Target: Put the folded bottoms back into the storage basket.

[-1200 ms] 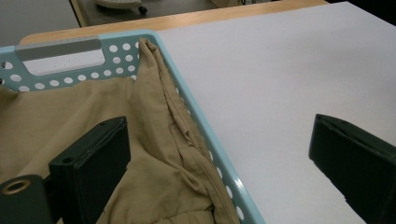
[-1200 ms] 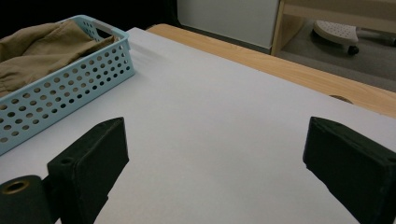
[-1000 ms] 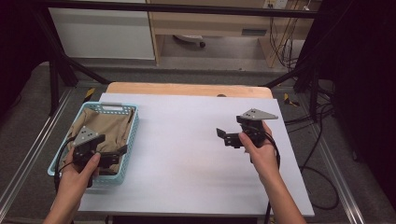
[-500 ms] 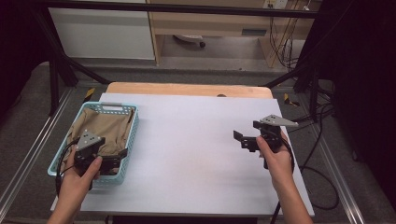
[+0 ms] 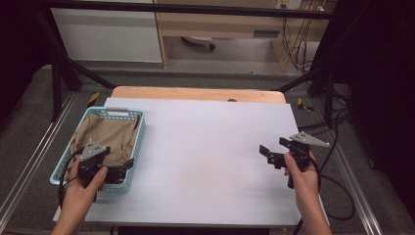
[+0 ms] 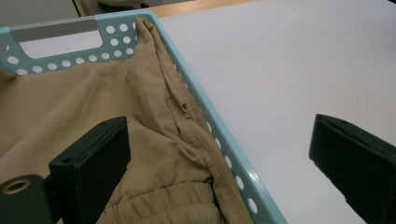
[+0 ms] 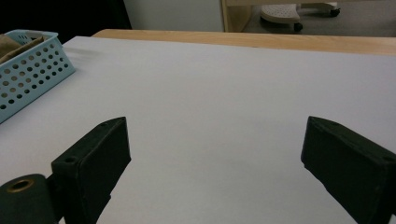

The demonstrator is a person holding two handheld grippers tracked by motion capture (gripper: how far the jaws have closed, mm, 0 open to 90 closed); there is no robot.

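Left tongs (image 5: 128, 165) hang over the near right corner of the light blue basket (image 5: 139, 128), jaws spread wide and holding nothing: in the left gripper view one jaw sits above the tan garment (image 6: 93, 107), the other beyond the basket's rim above the white surface (image 5: 205, 147). The garment lies crumpled inside the basket at the surface's left edge. Right tongs (image 5: 266, 154) hover above bare surface near the right edge, jaws wide apart, empty, well apart from the basket.

The gripper (image 6: 219, 163), jaws wide apart, straddles the blue basket's (image 6: 224, 140) rim above tan cloth (image 6: 93, 93).
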